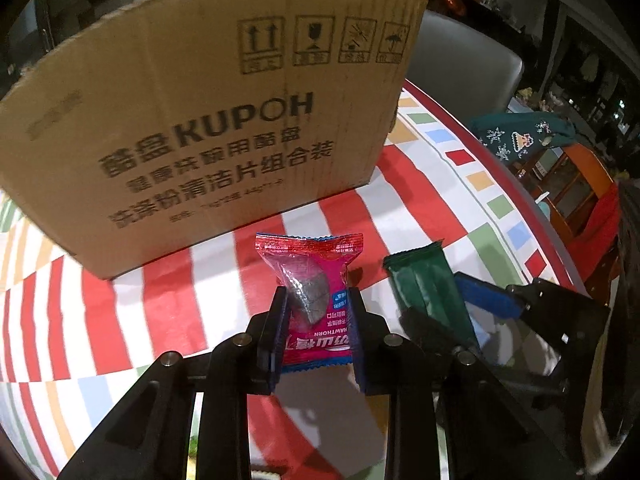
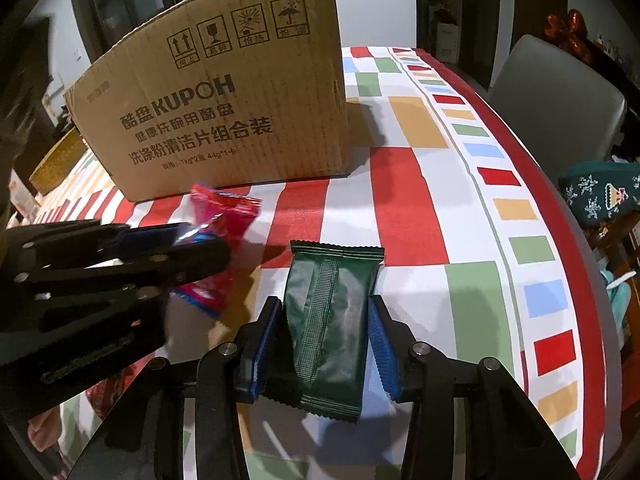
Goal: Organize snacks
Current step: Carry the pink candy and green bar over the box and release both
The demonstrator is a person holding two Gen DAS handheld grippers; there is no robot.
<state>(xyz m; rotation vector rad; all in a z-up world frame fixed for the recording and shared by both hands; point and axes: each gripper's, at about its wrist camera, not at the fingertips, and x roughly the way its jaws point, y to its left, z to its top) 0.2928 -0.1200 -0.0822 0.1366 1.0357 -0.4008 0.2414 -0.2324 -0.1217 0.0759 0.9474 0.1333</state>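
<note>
My left gripper (image 1: 316, 300) is shut on a red hawthorn snack packet (image 1: 310, 280) and holds it above the striped tablecloth. The same packet (image 2: 224, 216) and left gripper (image 2: 200, 248) show at the left of the right wrist view. My right gripper (image 2: 326, 312) is shut on a dark green snack packet (image 2: 328, 320), held above the table. That green packet (image 1: 428, 292) and the right gripper (image 1: 480, 300) show to the right in the left wrist view. A brown KUPOH cardboard box (image 1: 200, 128) stands just beyond both grippers; it also shows in the right wrist view (image 2: 224, 112).
The table has a red, white and multicoloured checked cloth (image 2: 400, 200). A grey chair (image 2: 560, 104) stands at the far right edge. A green Christmas-patterned cushion (image 2: 600, 196) lies off the table to the right. A yellow woven basket (image 2: 56, 164) sits left of the box.
</note>
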